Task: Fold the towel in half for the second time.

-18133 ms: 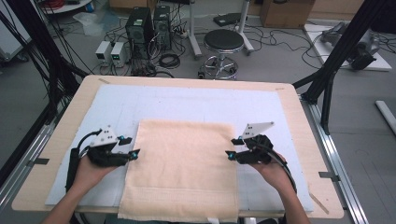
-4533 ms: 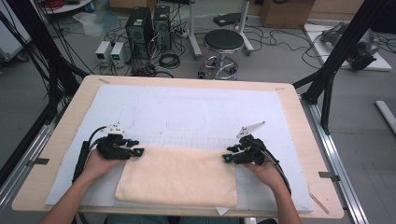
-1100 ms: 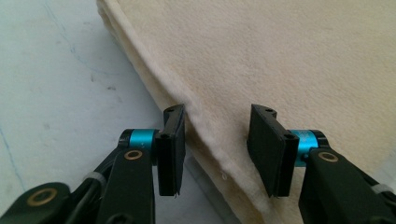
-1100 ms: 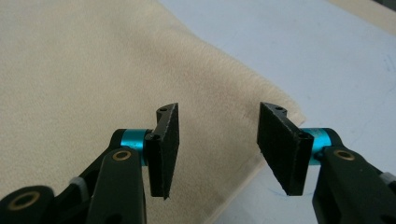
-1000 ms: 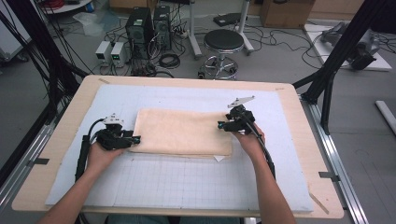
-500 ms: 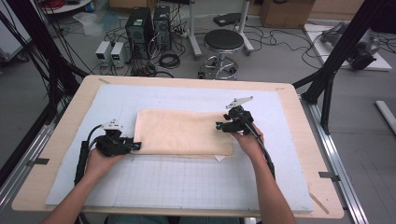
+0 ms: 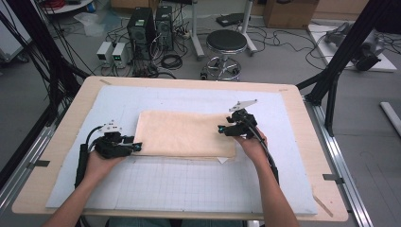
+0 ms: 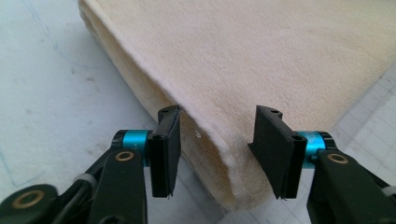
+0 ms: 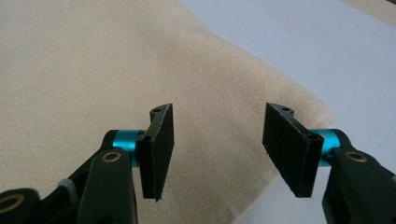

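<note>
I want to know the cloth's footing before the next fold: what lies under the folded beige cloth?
The folded beige cloth rests on the pale blue mat, whose printed grid shows in front of it. A small white corner pokes out beneath its near right edge. What lies under the cloth's middle is covered.

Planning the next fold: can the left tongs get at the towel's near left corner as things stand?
Probably yes: the left tongs stand open astride the folded towel corner, nothing between.

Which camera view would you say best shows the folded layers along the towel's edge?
The left gripper view: the towel shows its stacked, rounded edge between the open jaws. The high view gives its whole folded outline, layers too small. The right gripper view shows a flat corner.
</note>
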